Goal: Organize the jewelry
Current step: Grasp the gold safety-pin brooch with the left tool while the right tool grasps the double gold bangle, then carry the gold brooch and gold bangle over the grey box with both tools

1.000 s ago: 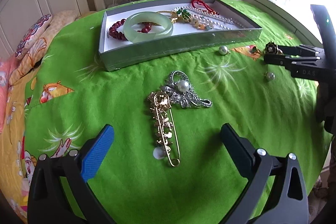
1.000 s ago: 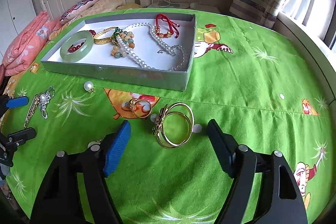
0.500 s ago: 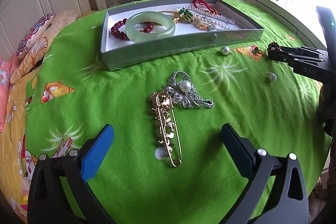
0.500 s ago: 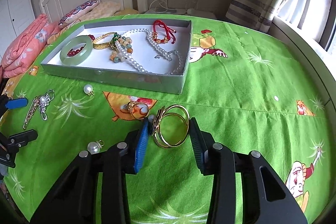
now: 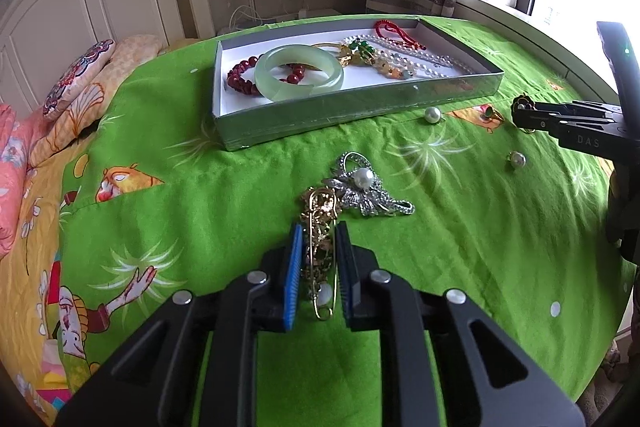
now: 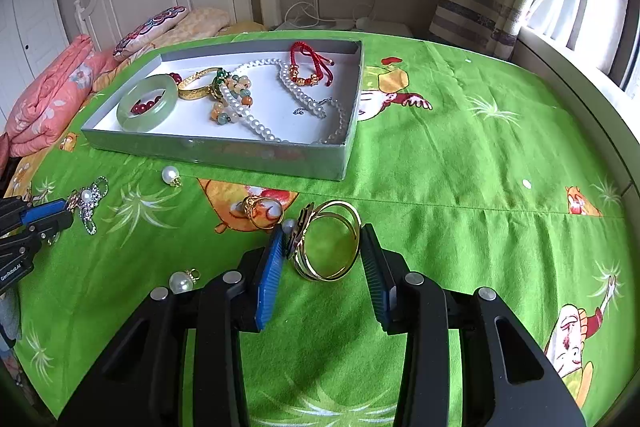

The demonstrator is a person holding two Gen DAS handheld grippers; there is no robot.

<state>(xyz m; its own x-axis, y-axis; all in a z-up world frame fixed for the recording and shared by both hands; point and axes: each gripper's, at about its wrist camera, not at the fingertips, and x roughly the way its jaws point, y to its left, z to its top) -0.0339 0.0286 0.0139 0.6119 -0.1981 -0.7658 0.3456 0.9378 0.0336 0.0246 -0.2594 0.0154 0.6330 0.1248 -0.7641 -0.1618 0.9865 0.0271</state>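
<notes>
Gold brooch pin (image 5: 320, 247): light, stiff, snaggy (fragile clasp); left gripper (image 5: 319, 267) jaws just closed, clamped mid-shaft. Right gripper (image 6: 320, 259) grips bangle (image 6: 328, 241).

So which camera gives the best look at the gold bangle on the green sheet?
The right wrist view: the gold bangle sits front and centre between the right gripper fingers, its stacked gold hoops clear. In the left wrist view only a sliver shows at the far right, mostly hidden behind that gripper.

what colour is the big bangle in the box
Pale translucent green bangle, clearest in the left wrist view.
</notes>
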